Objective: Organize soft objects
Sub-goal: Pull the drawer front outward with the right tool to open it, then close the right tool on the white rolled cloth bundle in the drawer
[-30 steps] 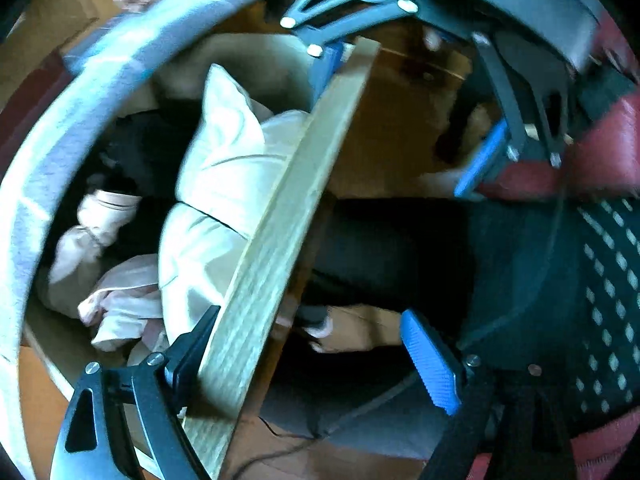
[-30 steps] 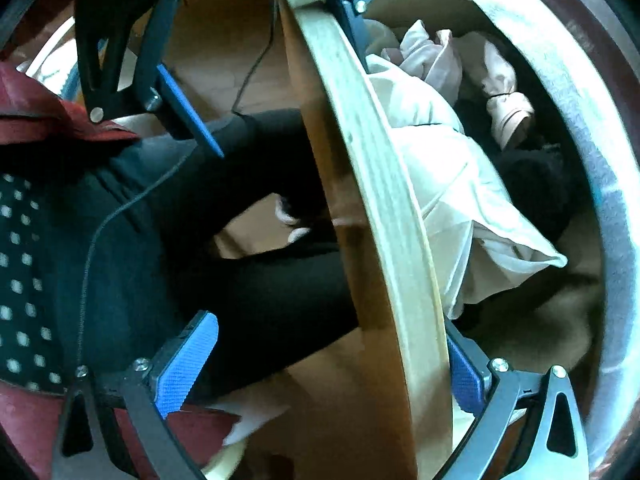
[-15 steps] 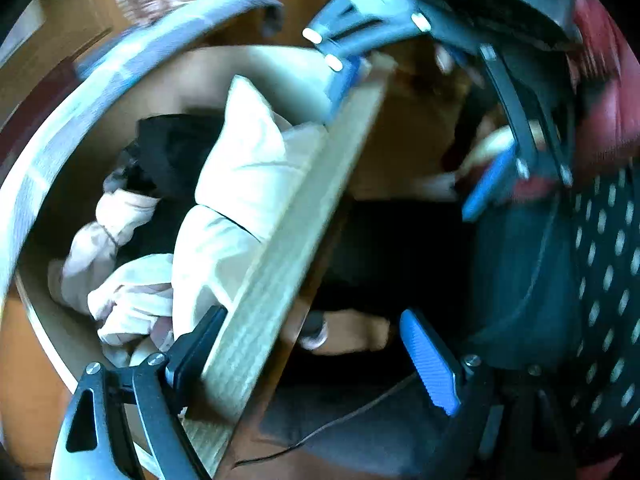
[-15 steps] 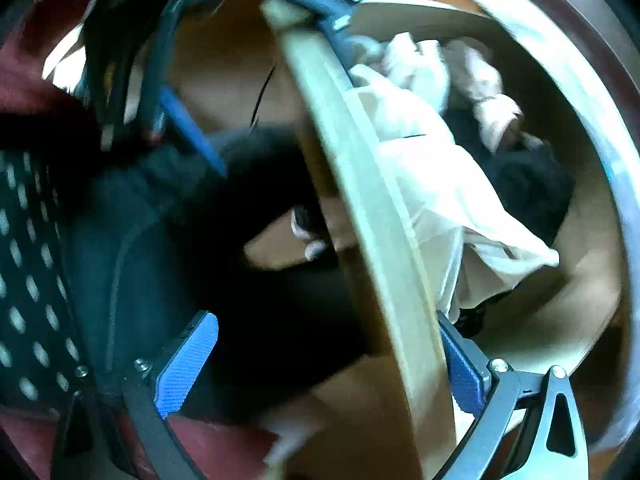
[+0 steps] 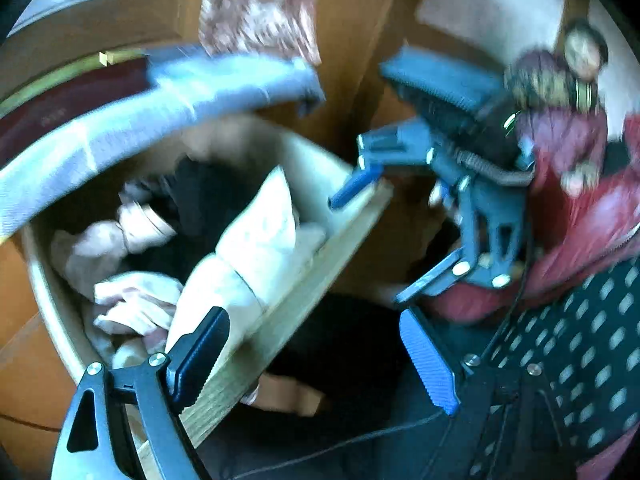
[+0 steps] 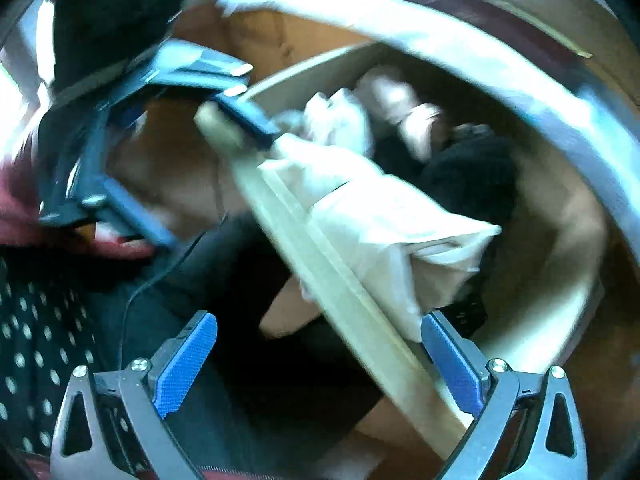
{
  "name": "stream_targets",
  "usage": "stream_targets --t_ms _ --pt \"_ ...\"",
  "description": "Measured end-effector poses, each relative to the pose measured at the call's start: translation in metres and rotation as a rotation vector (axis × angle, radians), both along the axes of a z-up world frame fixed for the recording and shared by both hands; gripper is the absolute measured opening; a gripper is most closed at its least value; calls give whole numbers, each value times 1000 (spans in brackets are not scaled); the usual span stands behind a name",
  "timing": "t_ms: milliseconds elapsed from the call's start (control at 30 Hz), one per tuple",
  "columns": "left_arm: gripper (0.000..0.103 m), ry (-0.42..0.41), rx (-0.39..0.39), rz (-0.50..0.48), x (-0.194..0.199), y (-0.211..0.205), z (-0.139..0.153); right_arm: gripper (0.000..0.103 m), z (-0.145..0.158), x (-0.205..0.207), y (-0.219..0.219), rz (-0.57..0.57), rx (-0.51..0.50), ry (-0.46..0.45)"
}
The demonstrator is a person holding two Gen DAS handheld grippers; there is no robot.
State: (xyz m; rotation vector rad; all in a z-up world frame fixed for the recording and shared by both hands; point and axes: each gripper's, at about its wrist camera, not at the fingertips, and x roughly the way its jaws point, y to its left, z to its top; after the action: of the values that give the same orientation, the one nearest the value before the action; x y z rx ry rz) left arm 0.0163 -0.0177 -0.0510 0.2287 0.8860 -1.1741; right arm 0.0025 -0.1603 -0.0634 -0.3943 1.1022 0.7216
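A light wooden box [image 5: 304, 288] holds a white pillow [image 5: 256, 248], crumpled pink cloths [image 5: 132, 304] and a black garment [image 5: 200, 184]. My left gripper [image 5: 312, 360] is open and straddles the box's front wall, one finger inside by the pillow. My right gripper [image 5: 394, 236] hangs open at the wall's far end. In the right wrist view my right gripper [image 6: 318, 364] is open astride the same box wall [image 6: 340, 288]. Beside it lie the pillow [image 6: 380, 208], pink cloths [image 6: 412, 120] and black garment [image 6: 468, 176]. The left gripper [image 6: 192, 168] shows at the far end.
A blue-grey padded edge [image 5: 160, 100] curves over the box's far side, with a patterned pink cloth [image 5: 260, 4] behind it. A person's dark dotted garment [image 5: 580, 340], red sleeve [image 5: 592, 216] and a foot [image 5: 288, 396] on the brown floor sit on the near side of the wall.
Both wrist views have pulled back and tilted, so the box looks smaller and more of the room shows. The right gripper has shifted to the wall's far corner. Both frames are motion-blurred.
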Motion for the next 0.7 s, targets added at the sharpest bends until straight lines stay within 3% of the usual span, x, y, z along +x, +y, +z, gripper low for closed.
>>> stream_targets --t_ms 167,267,400,467,567,700 --pt "88 -45 12 214 8 1 12 103 16 0 -27 -129 141 -8" --pt "88 -51 19 324 20 1 8 103 22 -1 -30 -163 176 -46" --pt "88 -153 110 491 26 -6 9 101 19 16 -38 -246 211 -69" --pt "88 -168 148 544 29 -9 8 92 14 33 -41 -294 209 -72" --pt "88 -141 137 608 29 -2 4 79 10 43 -37 -329 141 -115" --pt "88 -116 110 681 32 7 2 65 7 55 -25 -230 88 -82"
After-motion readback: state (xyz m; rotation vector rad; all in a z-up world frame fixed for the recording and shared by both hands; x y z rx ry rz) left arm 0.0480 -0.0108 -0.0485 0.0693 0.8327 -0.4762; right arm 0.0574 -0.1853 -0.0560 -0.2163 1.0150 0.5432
